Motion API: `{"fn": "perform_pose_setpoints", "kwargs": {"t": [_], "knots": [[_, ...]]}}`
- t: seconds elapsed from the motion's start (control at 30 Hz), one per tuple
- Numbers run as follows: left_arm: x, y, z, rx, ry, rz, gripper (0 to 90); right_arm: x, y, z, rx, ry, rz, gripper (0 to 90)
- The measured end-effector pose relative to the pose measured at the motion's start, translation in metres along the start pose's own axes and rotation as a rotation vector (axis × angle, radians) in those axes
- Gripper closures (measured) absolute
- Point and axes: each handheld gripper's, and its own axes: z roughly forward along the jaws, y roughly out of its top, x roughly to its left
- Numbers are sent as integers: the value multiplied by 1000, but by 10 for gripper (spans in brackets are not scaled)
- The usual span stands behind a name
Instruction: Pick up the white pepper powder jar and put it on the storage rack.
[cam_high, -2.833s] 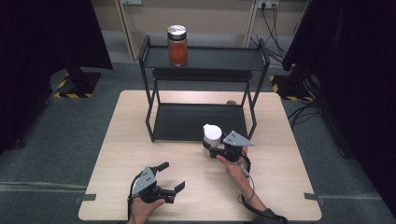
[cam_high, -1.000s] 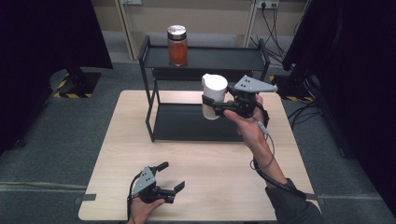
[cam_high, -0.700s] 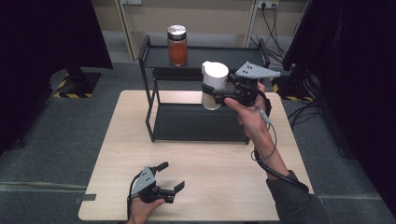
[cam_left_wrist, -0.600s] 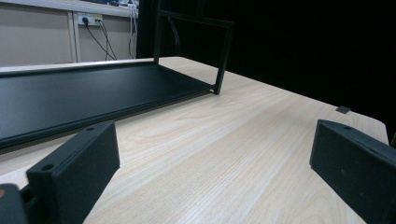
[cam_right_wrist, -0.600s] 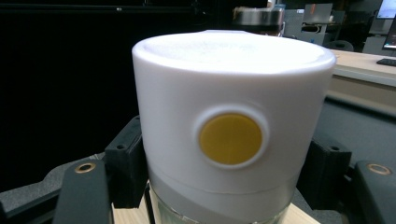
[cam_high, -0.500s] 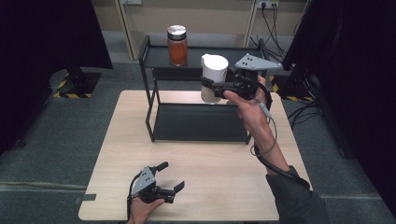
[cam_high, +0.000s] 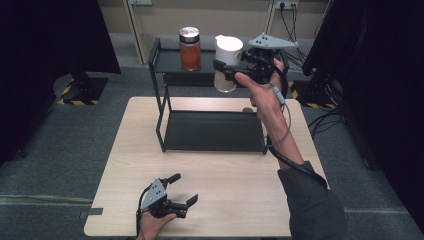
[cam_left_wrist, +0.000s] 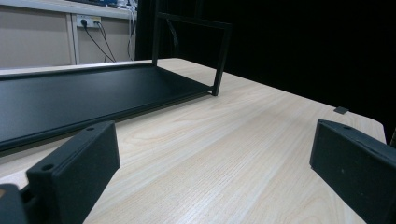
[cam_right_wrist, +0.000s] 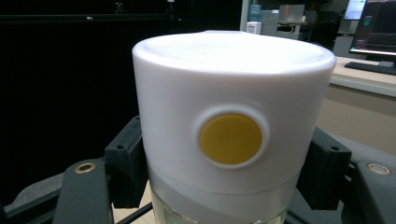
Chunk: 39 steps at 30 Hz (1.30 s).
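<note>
Top shelf (cam_high: 172, 60): orange jar (cam_high: 189, 48) stands at its left; the span to the jar's right lies bare.
Lower shelf (cam_high: 212, 131): bare, hemmed by black posts (cam_high: 160, 102) at the corners.
Near bench (cam_high: 235, 190): open wood right of the left hand-held gripper (cam_high: 186, 189).

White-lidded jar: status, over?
Right claw shut on white-lidded jar, held up by the rack's top shelf. Left claw open on table. Orange jar on shelf alongside.
</note>
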Motion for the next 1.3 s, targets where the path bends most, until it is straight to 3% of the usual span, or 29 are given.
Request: {"fn": "perform_pose_setpoints", "kwargs": {"t": [0.2, 0.4, 0.57, 0.87, 1.3], "knots": [[0, 0, 0, -4, -3, 2, 8, -2, 13, 20, 4, -57, 11, 309], [-2, 0, -1, -5, -7, 5, 8, -7, 16, 38, -3, -118, 34, 309], [-1, 0, -1, -5, -9, 5, 8, -6, 19, 52, 8, -164, 26, 309], [-1, 0, -1, -7, -13, 5, 9, -7, 16, 65, 8, -205, 21, 309], [-2, -1, -1, -7, -16, 2, 10, -8, 7, 76, 17, -226, 7, 309]]}}
